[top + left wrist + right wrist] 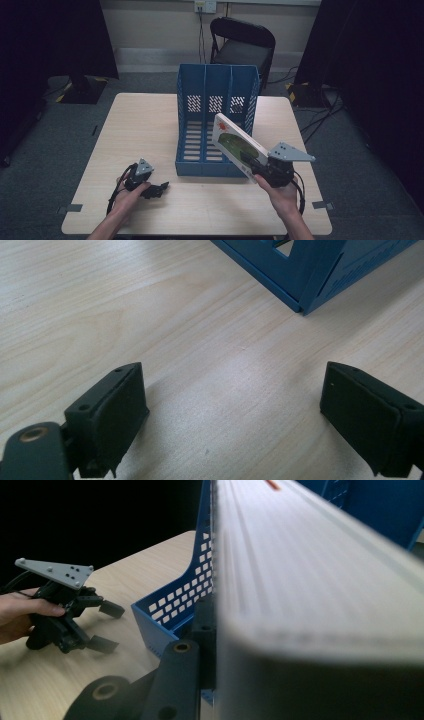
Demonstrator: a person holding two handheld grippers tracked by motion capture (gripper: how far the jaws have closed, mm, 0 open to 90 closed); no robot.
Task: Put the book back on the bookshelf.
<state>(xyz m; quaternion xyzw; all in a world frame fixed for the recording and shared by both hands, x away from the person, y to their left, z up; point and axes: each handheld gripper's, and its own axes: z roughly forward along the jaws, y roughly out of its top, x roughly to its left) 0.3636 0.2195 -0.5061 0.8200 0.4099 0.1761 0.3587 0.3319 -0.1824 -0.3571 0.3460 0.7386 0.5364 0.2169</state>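
Blue three-slot file rack (216,120) stands mid-frame on the bench (145,130), bare wood around it. Right tongs (253,165) clamp a tilted picture book (236,144) at the rack's lower-right corner; left tongs (159,189), lower left, gape empty.

A lab or studio: black curtains (55,35) flank a lone wooden table (145,120) on grey carpet (350,165), with floor cables (320,117), tape marks (70,208), a folding chair (242,42) and a wall socket (205,6).
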